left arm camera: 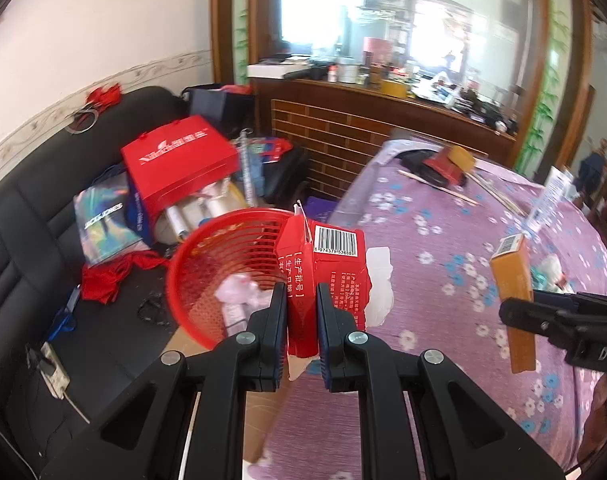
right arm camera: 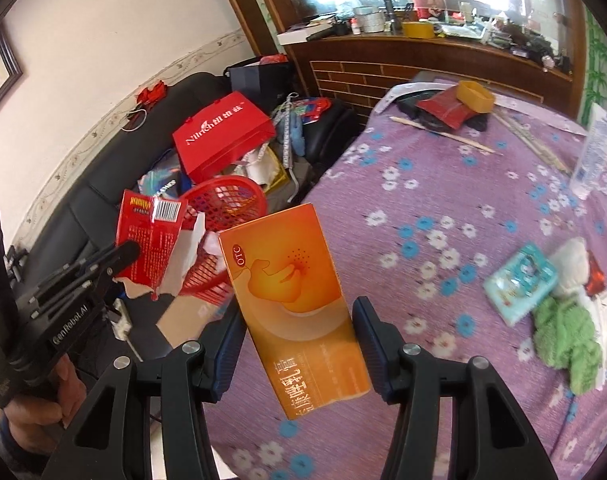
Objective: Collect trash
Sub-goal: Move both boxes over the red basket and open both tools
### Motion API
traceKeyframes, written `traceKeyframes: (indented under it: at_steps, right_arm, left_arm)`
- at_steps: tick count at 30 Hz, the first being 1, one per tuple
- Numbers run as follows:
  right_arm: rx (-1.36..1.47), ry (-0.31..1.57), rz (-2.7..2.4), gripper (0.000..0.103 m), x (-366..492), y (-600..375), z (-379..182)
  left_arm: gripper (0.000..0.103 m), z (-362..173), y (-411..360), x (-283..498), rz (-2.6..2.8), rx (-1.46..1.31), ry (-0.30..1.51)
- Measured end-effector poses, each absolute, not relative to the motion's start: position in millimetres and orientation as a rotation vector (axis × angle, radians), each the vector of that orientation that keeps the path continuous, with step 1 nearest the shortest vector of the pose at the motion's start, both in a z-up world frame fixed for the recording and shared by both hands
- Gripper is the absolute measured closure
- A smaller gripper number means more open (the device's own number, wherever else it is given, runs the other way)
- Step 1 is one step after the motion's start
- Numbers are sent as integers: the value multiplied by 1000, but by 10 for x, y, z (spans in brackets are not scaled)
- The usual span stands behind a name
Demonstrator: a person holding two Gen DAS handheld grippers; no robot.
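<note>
Two tools each carry a carton. The left tool (left arm camera: 300,308) is clamped on a torn red carton (left arm camera: 323,264), held just above the near right rim of the red basket (left arm camera: 223,248), which stands left of the table (left arm camera: 443,240) edge. The right tool (right arm camera: 295,320) grips an orange box (right arm camera: 295,300) over the table's left edge, near the basket. Farther right on the purple cloth lie a teal packet (right arm camera: 521,282) and a green cloth (right arm camera: 567,340), with bare cloth between them and the box.
</note>
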State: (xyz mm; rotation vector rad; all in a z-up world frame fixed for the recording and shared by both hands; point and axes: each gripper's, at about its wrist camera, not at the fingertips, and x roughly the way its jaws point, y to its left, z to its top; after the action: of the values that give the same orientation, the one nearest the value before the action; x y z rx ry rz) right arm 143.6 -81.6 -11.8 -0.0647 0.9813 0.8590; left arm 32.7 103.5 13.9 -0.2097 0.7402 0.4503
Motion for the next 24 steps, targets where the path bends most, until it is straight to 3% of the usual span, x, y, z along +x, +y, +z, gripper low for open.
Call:
traceKeyframes:
  at_steps: [20, 22, 24]
  right_arm:
    - [-14, 1041, 977, 44, 1784, 571, -191]
    - [-4, 1050, 978, 43, 1831, 698, -217]
    - [5, 1061, 978, 42, 1883, 797, -243]
  left_arm:
    - [89, -69, 1889, 426, 524, -245, 806]
    - [88, -80, 1925, 472, 527, -240, 809]
    - [79, -87, 1970, 493, 535, -244, 809]
